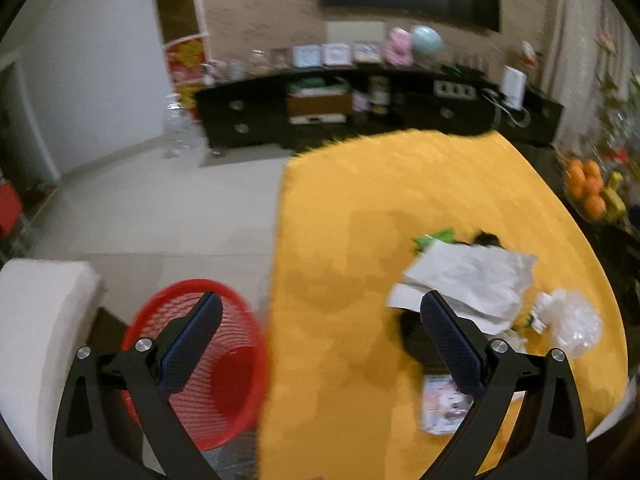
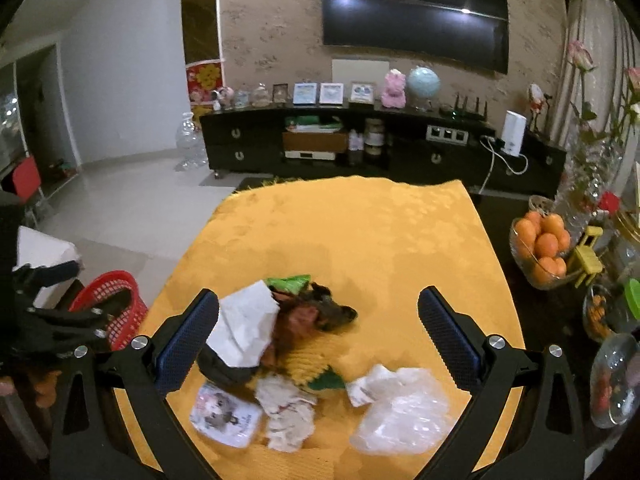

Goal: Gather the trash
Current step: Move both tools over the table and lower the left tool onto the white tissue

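A pile of trash lies on the yellow tablecloth point(image 2: 360, 232): crumpled white paper point(image 2: 244, 328), a clear plastic bag point(image 2: 404, 412), a crumpled tissue point(image 2: 288, 412), a printed wrapper point(image 2: 226, 416), green scraps point(image 2: 290, 282) and dark brown peels point(image 2: 320, 312). My right gripper point(image 2: 319, 336) is open and empty above the pile. My left gripper point(image 1: 320, 340) is open and empty over the cloth's left edge, between the red mesh basket point(image 1: 224, 364) and the white paper point(image 1: 468, 280). The basket also shows in the right wrist view point(image 2: 120, 304), with the left gripper beside it.
A glass bowl of oranges point(image 2: 540, 248), a small yellow toy chair point(image 2: 586, 260) and glass jars point(image 2: 616, 380) stand right of the cloth. A white seat point(image 1: 36, 340) is left of the basket. A black TV cabinet point(image 2: 380, 148) lines the far wall.
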The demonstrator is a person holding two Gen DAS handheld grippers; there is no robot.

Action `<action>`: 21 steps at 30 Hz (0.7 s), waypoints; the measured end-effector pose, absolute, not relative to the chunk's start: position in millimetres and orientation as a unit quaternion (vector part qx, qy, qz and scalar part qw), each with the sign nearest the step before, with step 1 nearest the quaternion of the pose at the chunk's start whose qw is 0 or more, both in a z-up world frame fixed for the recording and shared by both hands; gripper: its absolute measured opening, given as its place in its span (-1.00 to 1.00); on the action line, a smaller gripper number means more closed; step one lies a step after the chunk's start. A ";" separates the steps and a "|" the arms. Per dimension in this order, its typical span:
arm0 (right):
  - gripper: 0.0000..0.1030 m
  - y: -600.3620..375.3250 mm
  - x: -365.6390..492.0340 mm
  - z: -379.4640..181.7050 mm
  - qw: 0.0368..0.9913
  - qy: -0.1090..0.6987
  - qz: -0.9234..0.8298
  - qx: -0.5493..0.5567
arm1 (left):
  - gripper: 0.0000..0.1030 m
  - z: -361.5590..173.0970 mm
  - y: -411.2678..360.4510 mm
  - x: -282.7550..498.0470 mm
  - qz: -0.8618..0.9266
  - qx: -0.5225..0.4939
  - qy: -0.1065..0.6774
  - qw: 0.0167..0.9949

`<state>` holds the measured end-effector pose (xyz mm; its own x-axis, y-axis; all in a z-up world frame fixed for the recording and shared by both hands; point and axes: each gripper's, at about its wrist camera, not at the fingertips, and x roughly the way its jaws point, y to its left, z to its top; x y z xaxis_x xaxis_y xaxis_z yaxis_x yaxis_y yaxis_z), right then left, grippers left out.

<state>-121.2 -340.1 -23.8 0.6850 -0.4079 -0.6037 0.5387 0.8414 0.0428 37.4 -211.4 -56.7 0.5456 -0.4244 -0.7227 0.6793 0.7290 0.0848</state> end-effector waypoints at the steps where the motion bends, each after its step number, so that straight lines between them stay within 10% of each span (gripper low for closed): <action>1: 0.89 -343.2 -122.8 -26.6 0.909 0.304 -0.262 0.111 | 0.86 -61.8 -220.6 35.8 -0.337 0.186 0.358 0.851; 13: 0.89 -379.4 -136.7 -46.8 0.888 0.331 -0.276 0.162 | 0.83 -107.2 -302.5 43.5 -0.445 0.185 0.433 0.762; 21: 0.89 -382.2 -135.2 -47.1 0.887 0.337 -0.270 0.164 | -0.25 -135.9 -310.0 41.6 -0.470 0.178 0.479 0.720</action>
<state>-135.2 -382.2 -47.1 0.6261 -0.3691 -0.6868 0.5902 0.8000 0.1081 41.6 -310.0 -135.9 0.1000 -0.5066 -0.8564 0.8470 0.4950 -0.1939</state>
